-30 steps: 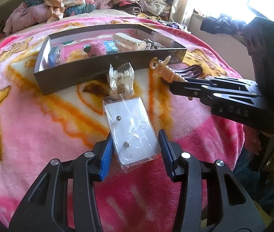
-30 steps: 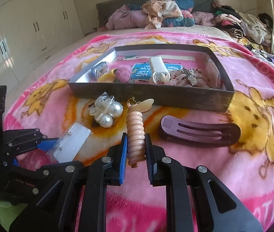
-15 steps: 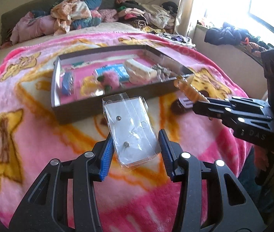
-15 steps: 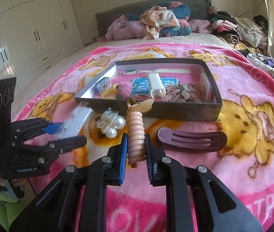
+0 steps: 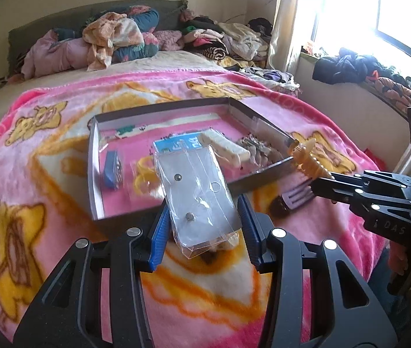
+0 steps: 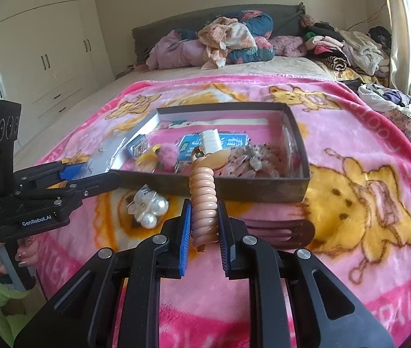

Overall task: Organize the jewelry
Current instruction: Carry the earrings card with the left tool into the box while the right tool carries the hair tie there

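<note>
Since a second ago both loads are off the blanket and closer to the tray; in the left wrist view the tray (image 5: 176, 110) sat in the upper half, now it fills mid-frame right behind the earring packet (image 5: 199, 194); the bagged pearls that lay ahead of the packet are out of that view.

Left gripper (image 5: 202, 232): jaws part-closed on the packet's two long edges, so the flat card stays level and the studs don't slide; packet sits centre frame, its top edge overlapping the tray's near wall.

Right gripper (image 6: 204, 229): jaws pinched on the lower coils of the spiral hair tie (image 6: 202, 200), held upright so the loose top end hangs clear of the wall; it stands centre frame, its top in line with the tray's front edge (image 6: 263, 188).

Still on the blanket: pearl pieces (image 6: 149, 208) lower left of centre, purple hair comb (image 6: 278, 229) just right of my jaws, partly hidden.

My read: both items are mid-carry, drop-in next; tray is already crowded on the right, so the left half suits the packet.
</note>
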{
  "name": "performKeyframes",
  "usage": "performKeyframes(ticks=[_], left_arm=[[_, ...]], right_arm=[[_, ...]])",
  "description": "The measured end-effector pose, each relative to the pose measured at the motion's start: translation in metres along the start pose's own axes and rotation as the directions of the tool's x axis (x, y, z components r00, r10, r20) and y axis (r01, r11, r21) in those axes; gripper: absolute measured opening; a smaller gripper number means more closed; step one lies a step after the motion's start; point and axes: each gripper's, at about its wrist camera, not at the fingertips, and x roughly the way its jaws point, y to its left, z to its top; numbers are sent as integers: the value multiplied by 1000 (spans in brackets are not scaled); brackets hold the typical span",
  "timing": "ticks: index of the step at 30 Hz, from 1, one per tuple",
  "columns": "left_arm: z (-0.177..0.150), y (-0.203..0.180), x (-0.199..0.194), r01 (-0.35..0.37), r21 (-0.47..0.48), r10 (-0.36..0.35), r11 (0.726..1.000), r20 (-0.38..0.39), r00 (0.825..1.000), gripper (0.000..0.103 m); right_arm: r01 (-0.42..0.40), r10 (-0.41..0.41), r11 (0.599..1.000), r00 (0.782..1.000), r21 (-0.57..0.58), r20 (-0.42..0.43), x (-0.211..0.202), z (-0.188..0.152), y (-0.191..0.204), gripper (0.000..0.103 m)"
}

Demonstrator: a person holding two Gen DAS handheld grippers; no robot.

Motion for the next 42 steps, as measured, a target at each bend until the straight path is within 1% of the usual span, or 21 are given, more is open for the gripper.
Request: performKeyframes(ticks=[6, 18, 29, 36, 42], left_arm=[[9, 0, 3, -6, 14, 6, 1000, 18, 1000, 36], [29, 3, 20, -13, 9, 13, 1000, 44, 999, 36], [49, 18, 44, -42, -21, 43, 999, 43, 998, 36], [60, 30, 63, -64, -45, 65, 997, 18, 998, 36], [63, 41, 80, -75, -61, 75, 995, -9, 997, 36]], right_arm=[[20, -20, 1000, 1000, 9, 9, 1, 8, -7, 17], [49, -49, 999, 999, 21, 15, 11, 24, -19, 17], [79, -79, 997, 997, 19, 5, 30, 44, -31, 17], [93, -92, 996, 996, 19, -16, 49, 56, -37, 17], [108, -107, 994, 993, 11, -47, 68, 63, -42, 17]])
